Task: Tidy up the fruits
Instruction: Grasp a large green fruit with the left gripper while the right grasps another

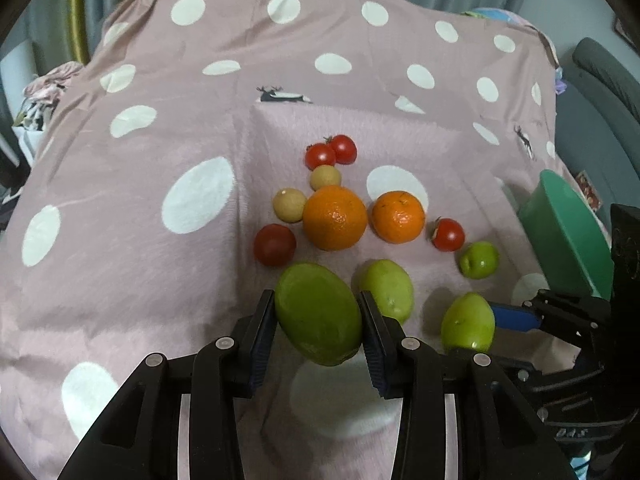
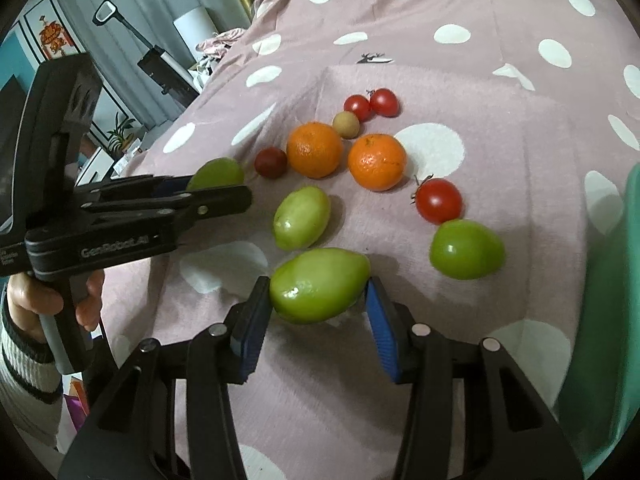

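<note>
Fruits lie on a pink spotted blanket. My left gripper is shut on a large green fruit; the same fruit shows in the right wrist view. My right gripper is shut on another green fruit, which also shows in the left wrist view. Two more green fruits, two oranges, several red tomatoes and two small tan fruits lie between and beyond the grippers.
A green plastic bowl stands at the right edge of the blanket, also at the right in the right wrist view. The blanket's edges drop off left and right. A chair stands at the far right.
</note>
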A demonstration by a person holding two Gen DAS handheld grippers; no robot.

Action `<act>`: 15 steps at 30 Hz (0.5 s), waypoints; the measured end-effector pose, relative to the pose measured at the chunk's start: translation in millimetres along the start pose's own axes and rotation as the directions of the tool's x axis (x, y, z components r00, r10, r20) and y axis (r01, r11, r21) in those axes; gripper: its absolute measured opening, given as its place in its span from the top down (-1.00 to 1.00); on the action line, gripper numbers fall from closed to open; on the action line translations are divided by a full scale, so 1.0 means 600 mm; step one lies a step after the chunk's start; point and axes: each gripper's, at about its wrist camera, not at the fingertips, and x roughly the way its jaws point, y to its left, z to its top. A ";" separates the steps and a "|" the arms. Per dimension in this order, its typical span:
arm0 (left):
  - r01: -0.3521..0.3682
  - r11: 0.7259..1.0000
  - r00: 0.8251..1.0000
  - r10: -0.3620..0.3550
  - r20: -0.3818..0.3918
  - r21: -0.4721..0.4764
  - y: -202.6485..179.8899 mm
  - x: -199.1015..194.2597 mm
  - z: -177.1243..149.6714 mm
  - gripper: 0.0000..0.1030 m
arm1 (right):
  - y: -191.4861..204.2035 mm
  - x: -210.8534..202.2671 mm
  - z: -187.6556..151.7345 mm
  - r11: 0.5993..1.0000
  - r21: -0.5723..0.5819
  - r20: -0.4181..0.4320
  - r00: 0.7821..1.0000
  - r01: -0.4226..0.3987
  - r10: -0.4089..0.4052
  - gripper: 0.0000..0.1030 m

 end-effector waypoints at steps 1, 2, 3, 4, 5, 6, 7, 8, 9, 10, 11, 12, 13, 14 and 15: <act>0.000 1.000 1.000 0.000 0.003 -0.002 0.000 -0.005 -0.001 0.20 | 0.001 -0.005 -0.001 1.000 0.000 0.006 1.000 0.000 0.000 0.08; 0.000 1.000 1.000 0.000 0.007 -0.005 -0.001 -0.010 -0.003 0.20 | 0.002 -0.009 -0.001 1.000 0.001 0.010 1.000 0.001 -0.001 0.08; -0.001 1.000 1.000 0.001 0.011 -0.008 -0.004 -0.016 -0.004 0.20 | 0.004 -0.014 -0.003 1.000 0.000 0.016 1.000 0.003 -0.003 0.08; -0.002 1.000 1.000 0.002 0.015 -0.010 -0.006 -0.021 -0.006 0.20 | 0.006 -0.018 -0.004 1.000 -0.001 0.021 1.000 0.004 -0.004 0.08; -0.005 1.000 1.000 0.005 0.019 -0.010 -0.008 -0.027 -0.008 0.20 | 0.009 -0.026 -0.004 1.000 -0.002 0.029 1.000 0.000 0.000 0.08; -0.009 1.000 1.000 0.009 0.022 -0.011 -0.010 -0.031 -0.010 0.20 | 0.011 -0.030 -0.005 1.000 -0.002 0.035 0.999 -0.001 0.001 0.08; -0.012 1.000 1.000 0.012 0.025 -0.011 -0.012 -0.035 -0.011 0.20 | 0.013 -0.037 -0.005 1.000 -0.002 0.042 0.999 -0.001 0.001 0.08; -0.013 1.000 0.999 0.014 0.029 -0.009 -0.015 -0.041 -0.013 0.20 | 0.015 -0.043 -0.008 1.000 -0.003 0.049 0.999 0.000 0.000 0.08; -0.015 1.000 0.999 0.015 0.032 -0.008 -0.016 -0.044 -0.015 0.20 | 0.017 -0.049 -0.008 1.000 -0.005 0.055 0.998 0.001 -0.001 0.08; -0.015 1.000 0.999 0.016 0.036 -0.008 -0.019 -0.048 -0.016 0.20 | 0.020 -0.055 -0.009 1.000 -0.008 0.062 0.998 0.004 -0.003 0.08; -0.014 1.000 0.999 0.014 0.039 -0.006 -0.023 -0.053 -0.018 0.20 | 0.021 -0.062 -0.009 1.000 -0.009 0.071 0.997 0.005 -0.004 0.08; -0.014 1.000 0.999 0.014 0.041 -0.004 -0.027 -0.056 -0.018 0.20 | 0.023 -0.069 -0.010 1.000 -0.010 0.079 0.997 0.005 -0.004 0.08; -0.013 1.000 0.999 0.013 0.044 -0.001 -0.029 -0.059 -0.019 0.20 | 0.023 -0.076 -0.012 1.000 -0.010 0.088 0.996 0.006 -0.005 0.08; -0.012 1.000 0.999 0.012 0.046 0.005 -0.034 -0.062 -0.020 0.20 | 0.024 -0.083 -0.015 1.000 -0.010 0.096 0.995 0.010 -0.009 0.08; -0.012 1.000 0.999 0.012 0.048 0.009 -0.038 -0.066 -0.021 0.20 | 0.024 -0.091 -0.017 1.000 -0.008 0.106 0.994 0.013 -0.012 0.08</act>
